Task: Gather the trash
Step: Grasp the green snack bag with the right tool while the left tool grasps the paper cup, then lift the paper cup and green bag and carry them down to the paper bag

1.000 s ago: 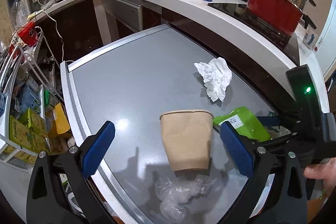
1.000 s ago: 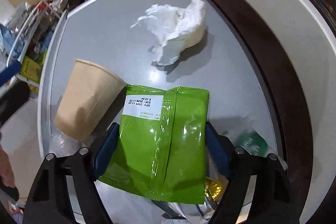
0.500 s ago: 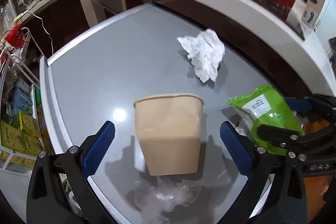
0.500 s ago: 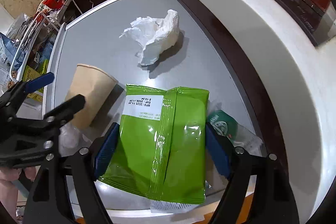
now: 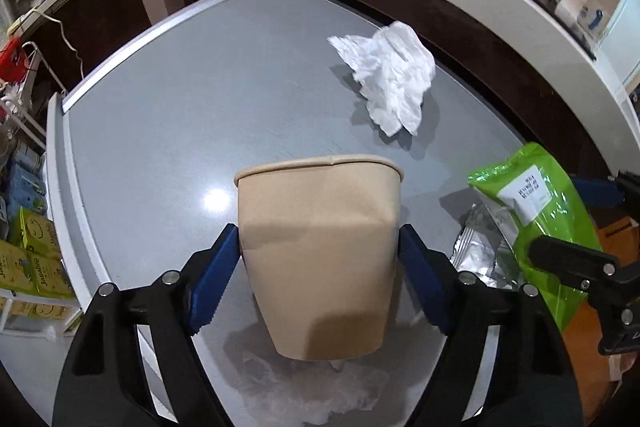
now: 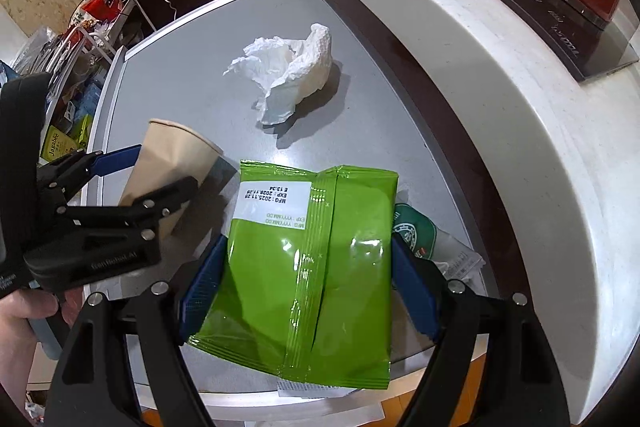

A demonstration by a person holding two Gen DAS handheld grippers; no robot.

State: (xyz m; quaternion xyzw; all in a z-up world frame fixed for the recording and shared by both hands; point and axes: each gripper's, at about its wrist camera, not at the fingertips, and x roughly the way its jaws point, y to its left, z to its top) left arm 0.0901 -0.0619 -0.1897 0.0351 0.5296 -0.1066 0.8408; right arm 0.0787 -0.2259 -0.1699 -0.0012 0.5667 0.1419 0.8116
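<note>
Grey table (image 5: 168,131) — cup (image 5: 320,259) pinched in left claw (image 5: 320,267).

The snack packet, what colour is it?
Bright green snack packet with a white label; clearest in the right wrist view.

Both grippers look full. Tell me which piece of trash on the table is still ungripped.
The crumpled white tissue, lying free; the paper cup and green packet sit between fingers.

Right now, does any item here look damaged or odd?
Yes. The paper cup in the left gripper is squashed: its wall is creased and flattened between the jaws. The tissue lies crumpled on the table.
</note>
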